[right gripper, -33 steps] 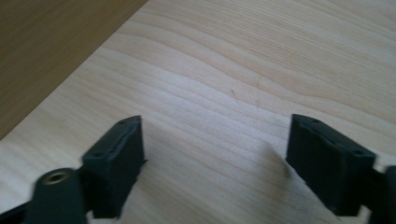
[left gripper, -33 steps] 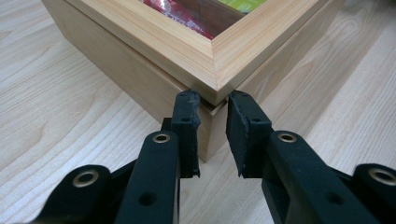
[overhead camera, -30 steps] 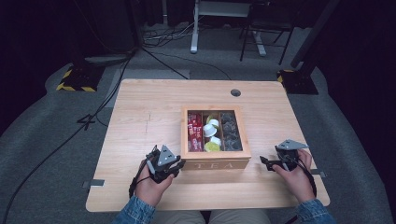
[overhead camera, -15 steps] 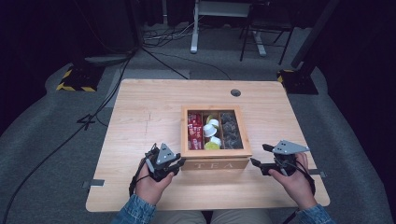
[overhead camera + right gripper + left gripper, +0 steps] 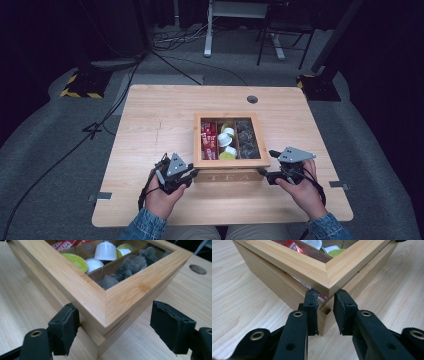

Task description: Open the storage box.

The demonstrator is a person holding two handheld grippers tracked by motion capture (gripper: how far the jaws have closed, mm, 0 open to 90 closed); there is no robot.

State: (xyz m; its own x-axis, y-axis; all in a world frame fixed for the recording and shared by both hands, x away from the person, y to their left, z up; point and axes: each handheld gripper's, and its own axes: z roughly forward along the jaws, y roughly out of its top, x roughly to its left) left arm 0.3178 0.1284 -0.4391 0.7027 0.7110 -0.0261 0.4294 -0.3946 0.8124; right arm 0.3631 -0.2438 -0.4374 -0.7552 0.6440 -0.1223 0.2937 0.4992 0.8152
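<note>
The wooden tea box (image 5: 227,162) sits near the table's (image 5: 150,125) six o'clock edge. The left gripper (image 5: 323,312) pinches the box's seven o'clock corner below its lid (image 5: 312,267); the right gripper (image 5: 117,322) stands spread around the five o'clock corner, its jaws having just opened a little wider.

Wooden tea box (image 5: 227,170) sits flat on the worktop's near middle — glass-framed lid (image 5: 317,270) slightly lifted at one near corner, sachets, pods and teabags inside.

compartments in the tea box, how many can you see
3, side by side in the tea box: left with red packets, middle with white and green capsules, right with dark tea bags. No others visible through the lid.
</note>
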